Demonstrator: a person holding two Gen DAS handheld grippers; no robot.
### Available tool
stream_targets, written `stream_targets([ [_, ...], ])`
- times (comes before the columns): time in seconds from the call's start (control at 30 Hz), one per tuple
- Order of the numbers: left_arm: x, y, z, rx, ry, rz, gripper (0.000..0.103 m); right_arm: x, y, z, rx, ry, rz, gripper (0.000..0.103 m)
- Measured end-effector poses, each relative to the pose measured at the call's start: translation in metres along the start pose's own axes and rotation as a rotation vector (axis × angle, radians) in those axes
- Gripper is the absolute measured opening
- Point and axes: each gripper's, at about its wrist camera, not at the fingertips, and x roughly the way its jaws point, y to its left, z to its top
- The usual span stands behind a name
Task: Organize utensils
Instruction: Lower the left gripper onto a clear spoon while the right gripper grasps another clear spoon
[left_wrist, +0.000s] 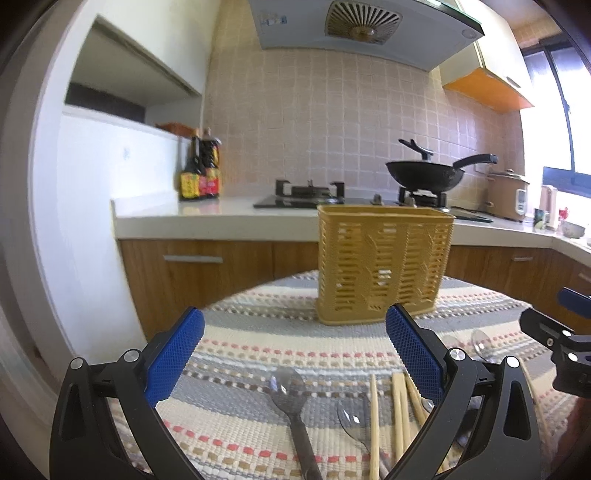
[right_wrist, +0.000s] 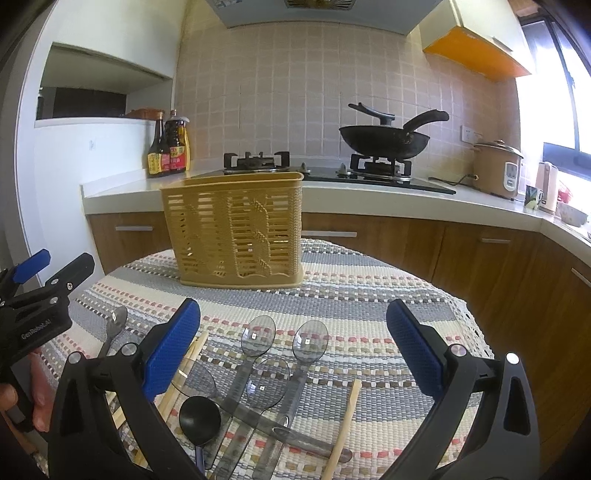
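Observation:
A tan slotted utensil basket (left_wrist: 384, 266) stands upright on the striped woven cloth (left_wrist: 258, 332); it also shows in the right wrist view (right_wrist: 236, 232). My left gripper (left_wrist: 295, 354) is open and empty above a metal spoon (left_wrist: 291, 398), a clear spoon (left_wrist: 351, 421) and several wooden chopsticks (left_wrist: 399, 413). My right gripper (right_wrist: 291, 350) is open and empty above several clear plastic spoons (right_wrist: 258, 336), a black spoon (right_wrist: 199, 413) and a chopstick (right_wrist: 345, 421). The left gripper's body (right_wrist: 37, 310) shows at the left of the right wrist view.
Behind the table runs a white counter (right_wrist: 369, 195) with wooden cabinets, a gas hob, a black wok (right_wrist: 384, 138), sauce bottles (right_wrist: 168, 147) and a rice cooker (right_wrist: 496, 170). The right gripper's body (left_wrist: 561, 343) shows at the right edge of the left view.

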Motion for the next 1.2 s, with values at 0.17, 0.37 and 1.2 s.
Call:
stream_targets([
  [0.17, 0.02, 0.027, 0.017, -0.07, 0.236, -0.149, 0.095, 0.012, 0.01, 0.014, -0.15, 0.152, -0.093, 0.097],
  [0.37, 0.048, 0.06, 0.032, -0.167, 0.505, -0.263, 0.086, 0.04, -0.011, 0.031, -0.048, 0.383, 0.008, 0.096],
  [1.2, 0.151, 0.043, -0.006, -0.209, 0.886, -0.185, 0.065, 0.15, -0.028, 0.011, 0.048, 0.871, 0.049, 0.038],
])
